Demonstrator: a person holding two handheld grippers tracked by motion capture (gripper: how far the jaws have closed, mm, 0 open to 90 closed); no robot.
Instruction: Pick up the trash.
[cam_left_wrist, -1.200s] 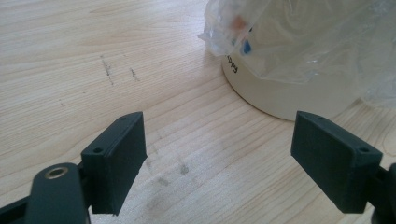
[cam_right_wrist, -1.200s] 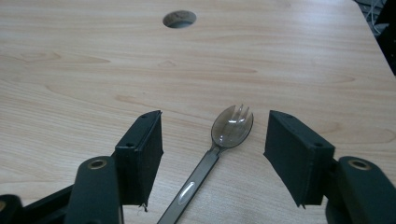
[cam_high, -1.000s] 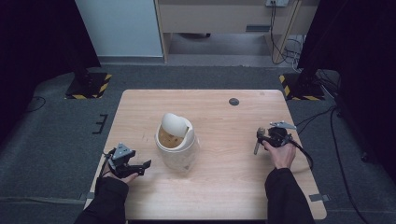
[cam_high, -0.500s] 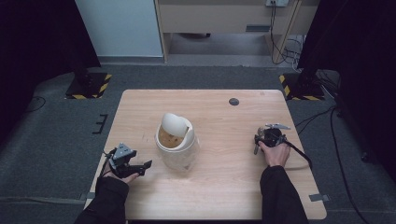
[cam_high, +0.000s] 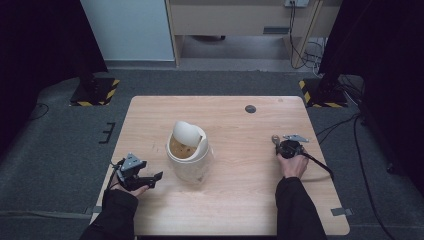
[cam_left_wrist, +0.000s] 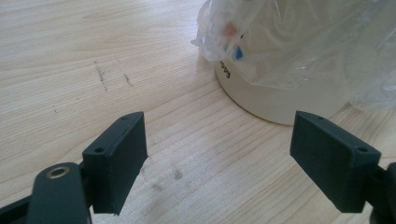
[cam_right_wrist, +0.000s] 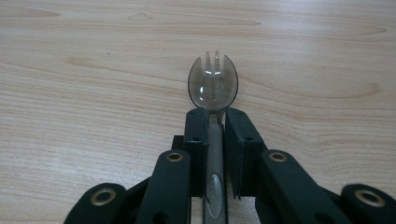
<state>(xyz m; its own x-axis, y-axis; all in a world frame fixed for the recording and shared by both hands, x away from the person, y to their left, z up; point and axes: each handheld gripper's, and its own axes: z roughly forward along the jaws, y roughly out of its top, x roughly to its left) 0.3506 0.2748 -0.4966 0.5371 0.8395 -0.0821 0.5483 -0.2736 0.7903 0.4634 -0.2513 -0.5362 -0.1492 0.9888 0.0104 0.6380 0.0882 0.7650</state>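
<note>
Now, right tongs (cam_right_wrist: 214, 123) clamped on spork (cam_right_wrist: 213, 84) handle, left tongs (cam_left_wrist: 219, 158) agape

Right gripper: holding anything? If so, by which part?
Yes. The right gripper has just closed on a translucent spork, clamped by its handle just behind the bowl. The left gripper is open, holding nothing.

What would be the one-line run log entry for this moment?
right hand-held gripper: jaws just closed on clear plastic spork | left hand-held gripper: open
</note>
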